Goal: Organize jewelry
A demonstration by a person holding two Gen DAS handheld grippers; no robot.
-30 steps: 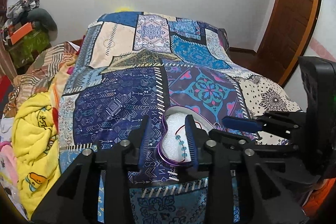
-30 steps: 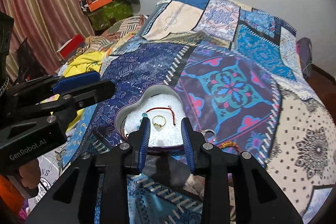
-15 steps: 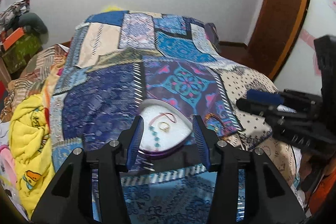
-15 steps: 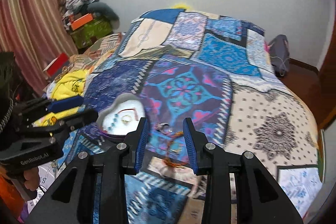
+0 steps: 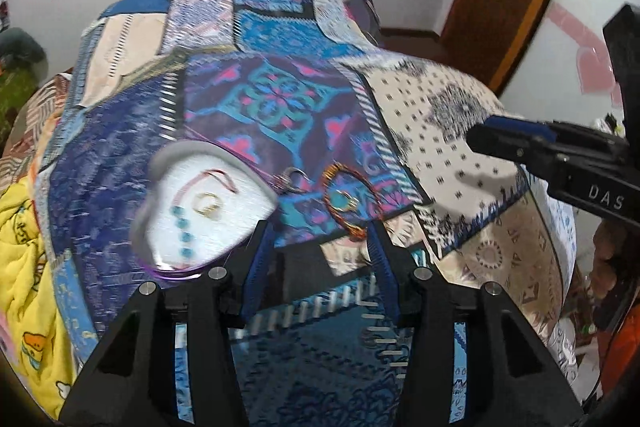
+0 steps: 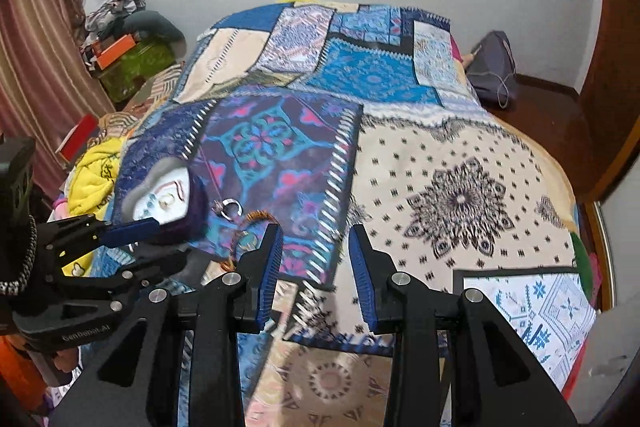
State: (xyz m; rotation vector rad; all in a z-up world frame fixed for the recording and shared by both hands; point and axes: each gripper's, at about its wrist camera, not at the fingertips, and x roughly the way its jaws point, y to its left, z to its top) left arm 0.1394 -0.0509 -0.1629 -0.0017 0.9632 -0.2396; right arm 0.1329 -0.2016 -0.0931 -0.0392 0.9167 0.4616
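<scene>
A purple heart-shaped jewelry box (image 5: 200, 211) with white padding lies on the patchwork bedspread; it also shows in the right wrist view (image 6: 164, 199). In it lie a gold ring (image 5: 208, 205), a red cord and turquoise beads (image 5: 182, 231). Beside it on the bedspread lie silver rings (image 5: 290, 181) and an orange-brown bangle (image 5: 348, 199) around a small gold piece. My left gripper (image 5: 320, 267) is open and empty, just in front of the bangle. My right gripper (image 6: 316, 267) is open and empty over the bedspread, right of the jewelry.
The bedspread (image 6: 460, 195) covers the whole bed. Yellow clothes (image 5: 24, 247) are piled at the bed's left side. A green box and clutter (image 6: 132, 63) stand by the curtain. A grey bag (image 6: 492, 67) lies on the floor near the wooden door.
Both grippers have swung to the right. The left one has moved from over the heart box to in front of the bangle. The right one has moved off the box onto open bedspread.
</scene>
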